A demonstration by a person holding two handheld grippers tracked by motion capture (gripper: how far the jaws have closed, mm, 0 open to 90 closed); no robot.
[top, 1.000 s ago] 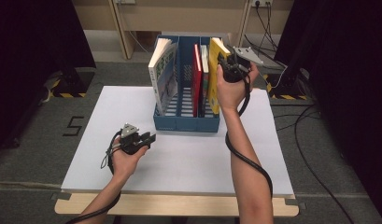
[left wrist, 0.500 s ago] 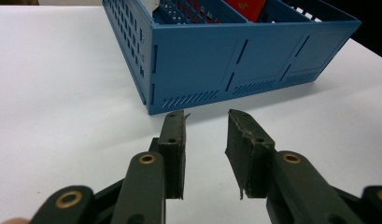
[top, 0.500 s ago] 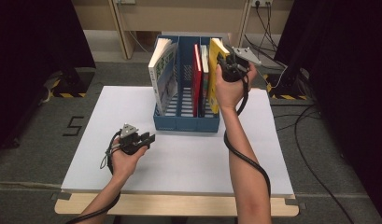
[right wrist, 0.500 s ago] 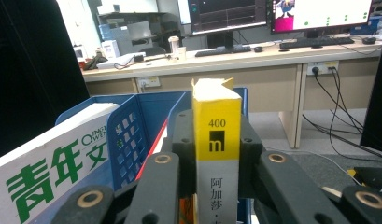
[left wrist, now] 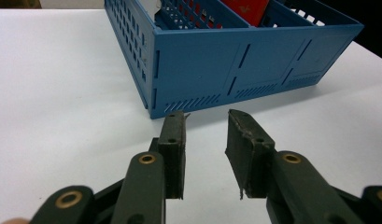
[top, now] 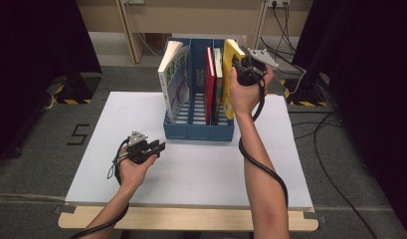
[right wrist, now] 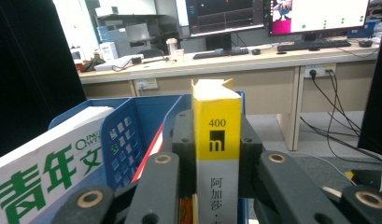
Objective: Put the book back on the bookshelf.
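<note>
— Paperback with a yellow spine and grey lower half [right wrist: 216,154], upright in the right slot of the blue plastic file rack [top: 198,130], clamped in the right gripper [top: 245,67].
— Changes?
— None; left gripper [top: 158,148] hovers over the white table [top: 201,169], jaws apart, as before.

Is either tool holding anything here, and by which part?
The right tool clamps the yellow book across its spine near the top, over the blue file rack. The left tool is open and holds nothing.

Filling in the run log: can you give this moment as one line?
right tool: shut on yellow book | book: in blue file rack | left tool: open, over white table
</note>
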